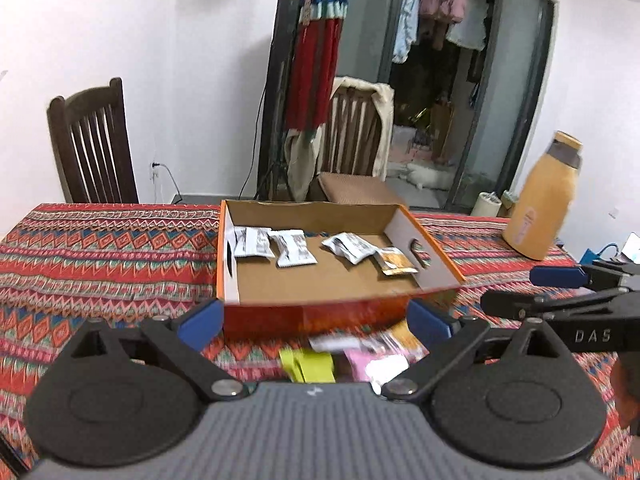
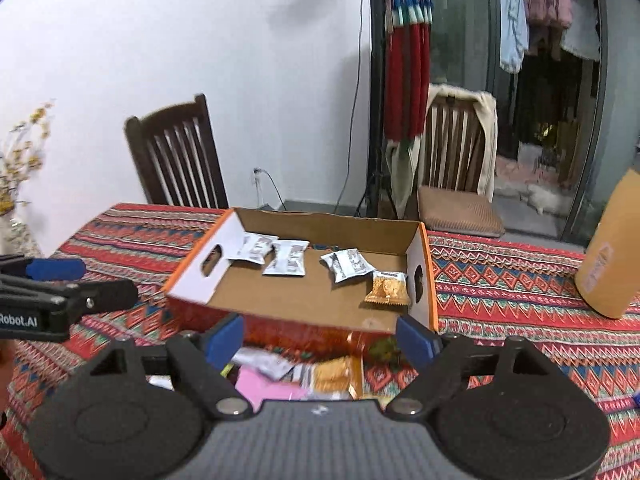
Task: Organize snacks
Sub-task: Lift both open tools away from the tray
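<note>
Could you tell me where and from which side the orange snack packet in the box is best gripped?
Grip the orange snack packet across its short width at the middle, coming from above. It lies flat on the box floor close to the right wall, so a sideways approach looks blocked.

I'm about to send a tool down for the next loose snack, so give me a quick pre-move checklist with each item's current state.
1. Left tool empty: ok, jaws wide, nothing between them.
2. Right tool empty: ok, jaws apart, nothing held.
3. Room in the box: ok, four white packets and one orange packet lie toward the back, bare floor in front.
4. Loose snacks left to sort: ok, a pile lies on the tablecloth in front of the box.
5. Which packet to pick: cannot tell, the pile is blurred and partly hidden by the tools.
6. Bottle away from the pile: ok, it stands off to the right.
</note>
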Demonstrator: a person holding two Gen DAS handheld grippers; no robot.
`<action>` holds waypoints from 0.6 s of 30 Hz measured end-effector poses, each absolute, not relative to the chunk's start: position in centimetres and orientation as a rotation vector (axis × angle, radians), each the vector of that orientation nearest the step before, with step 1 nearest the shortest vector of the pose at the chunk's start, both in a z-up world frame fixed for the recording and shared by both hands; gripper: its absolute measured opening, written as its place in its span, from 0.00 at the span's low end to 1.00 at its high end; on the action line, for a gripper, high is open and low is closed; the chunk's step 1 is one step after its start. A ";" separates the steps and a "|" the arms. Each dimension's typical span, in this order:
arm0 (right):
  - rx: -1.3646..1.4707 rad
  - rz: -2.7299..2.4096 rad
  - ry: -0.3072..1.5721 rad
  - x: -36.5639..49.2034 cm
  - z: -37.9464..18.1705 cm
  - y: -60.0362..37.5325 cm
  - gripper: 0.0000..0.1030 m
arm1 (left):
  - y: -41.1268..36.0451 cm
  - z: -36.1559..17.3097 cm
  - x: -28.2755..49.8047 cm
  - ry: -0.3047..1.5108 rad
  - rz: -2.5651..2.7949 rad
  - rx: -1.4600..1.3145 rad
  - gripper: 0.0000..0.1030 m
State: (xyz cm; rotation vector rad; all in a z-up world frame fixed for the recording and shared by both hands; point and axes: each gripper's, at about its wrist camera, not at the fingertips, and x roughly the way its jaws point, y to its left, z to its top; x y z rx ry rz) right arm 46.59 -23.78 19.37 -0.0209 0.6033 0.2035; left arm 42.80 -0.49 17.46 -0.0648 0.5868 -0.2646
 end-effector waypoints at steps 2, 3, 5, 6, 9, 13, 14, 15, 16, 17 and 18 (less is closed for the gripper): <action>-0.013 0.223 0.572 43.6 19.2 -24.0 0.82 | -0.1 16.9 39.8 0.560 -0.255 -0.078 0.99; -0.008 0.235 0.555 42.3 19.1 -24.1 0.83 | 0.1 16.6 38.3 0.549 -0.242 -0.088 0.99; -0.003 0.258 0.509 39.2 18.5 -24.4 0.85 | 0.7 16.1 36.0 0.536 -0.230 -0.104 0.99; -0.005 0.257 0.500 37.9 18.1 -24.5 0.85 | 0.9 15.8 34.4 0.522 -0.227 -0.111 0.99; 0.003 0.262 0.467 33.7 16.7 -24.7 0.86 | 1.6 14.9 30.2 0.459 -0.176 -0.103 1.00; 0.021 0.285 0.412 28.1 14.3 -24.9 0.86 | 1.7 13.7 24.6 0.372 -0.098 -0.032 1.00; 0.013 0.286 0.401 26.7 13.5 -24.9 0.86 | 1.7 13.4 23.5 0.365 -0.091 -0.019 1.00; 0.004 0.287 0.397 25.3 12.8 -24.9 0.86 | 1.8 13.0 22.4 0.358 -0.088 -0.016 1.00; 0.005 0.281 0.395 24.2 12.2 -24.9 0.86 | 1.8 12.6 21.2 0.355 -0.085 -0.019 1.00; 0.004 0.278 0.395 23.2 11.7 -25.0 0.86 | 1.9 12.3 20.2 0.355 -0.081 -0.022 1.00; 0.002 0.279 0.395 22.3 11.2 -25.0 0.86 | 1.9 12.0 19.3 0.345 -0.084 -0.020 1.00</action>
